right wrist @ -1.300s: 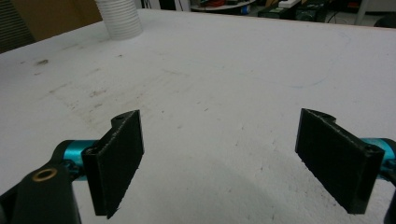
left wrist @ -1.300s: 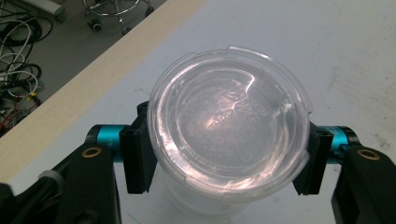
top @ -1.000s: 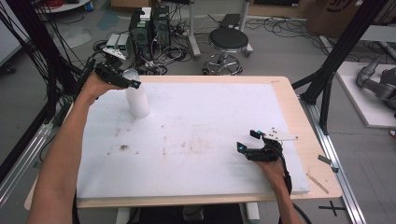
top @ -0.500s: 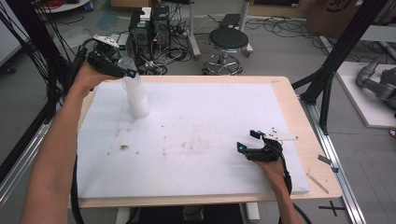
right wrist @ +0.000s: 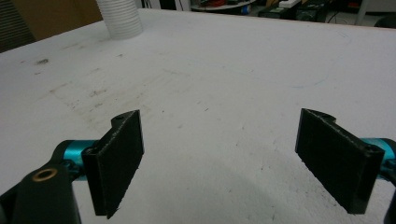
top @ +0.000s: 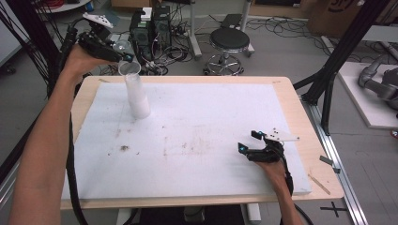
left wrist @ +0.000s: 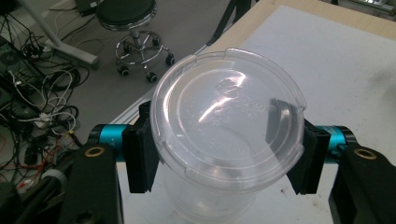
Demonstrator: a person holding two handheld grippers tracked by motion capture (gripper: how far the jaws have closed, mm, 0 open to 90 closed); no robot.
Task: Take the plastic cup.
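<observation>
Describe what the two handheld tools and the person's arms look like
Both tools, the left tool and the right tool, have flat black rectangular pads on teal blocks, with black bodies and brass-coloured rivets. In the high view each carries a pale three-cornered plate on top and trails a black cable. The forearms are bare, no sleeves visible.

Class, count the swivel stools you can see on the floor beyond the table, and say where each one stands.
1: a black round stool on castors, just past the table's far edge, near its middle.
</observation>
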